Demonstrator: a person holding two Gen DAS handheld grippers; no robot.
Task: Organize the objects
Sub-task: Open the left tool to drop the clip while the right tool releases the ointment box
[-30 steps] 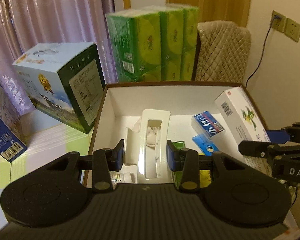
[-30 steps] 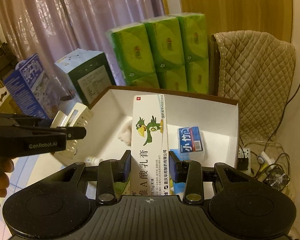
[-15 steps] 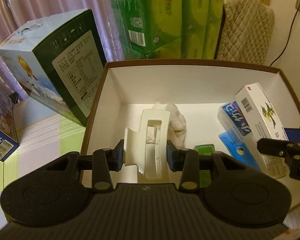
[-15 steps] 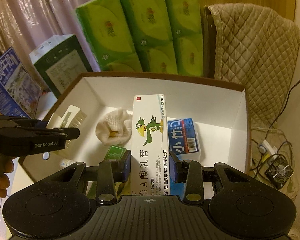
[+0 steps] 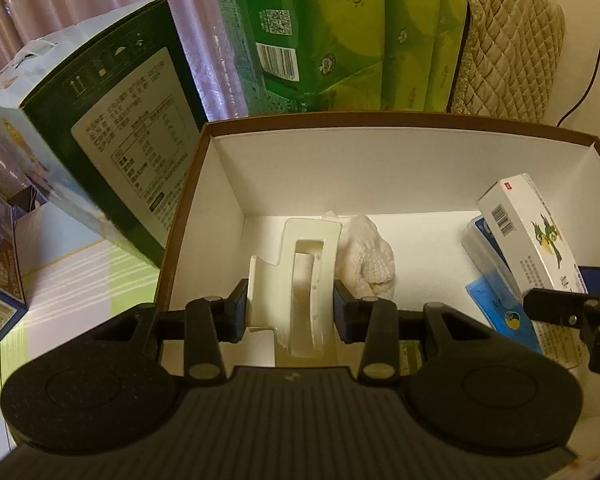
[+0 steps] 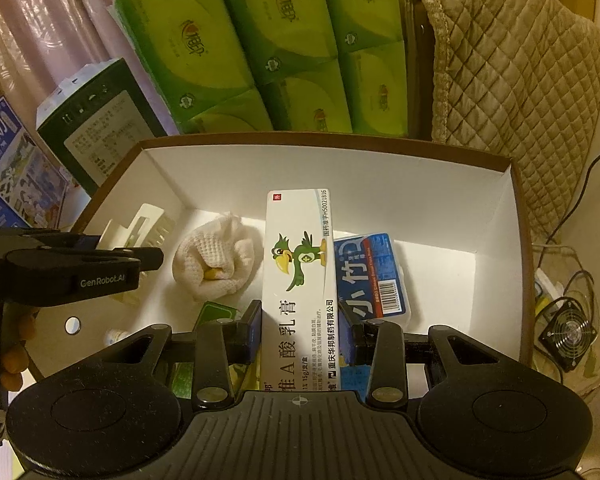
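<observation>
A brown cardboard box with white inside walls [image 5: 216,208] [image 6: 496,216] holds the loose items. My left gripper [image 5: 290,306] is shut on a cream plastic holder [image 5: 306,276], held low over the box's left part; the holder [image 6: 138,226] also shows in the right wrist view. My right gripper [image 6: 298,326] is shut on a white ointment carton with a green parrot [image 6: 298,264] [image 5: 536,236], held over the box's right part. On the box floor lie a balled white cloth [image 5: 370,258] [image 6: 216,262] and a blue floss box [image 6: 374,276].
Green tissue packs [image 6: 268,48] stand behind the box. A dark green and blue milk carton [image 5: 100,136] stands left of it, with a blue carton [image 6: 8,168] further left. A quilted chair back [image 6: 512,80] is at the right. A small fan [image 6: 566,334] sits on the floor.
Both grippers have moved forward and down into the box with their loads. The holder now sits beside the white cloth, and the box fills more of each view.
</observation>
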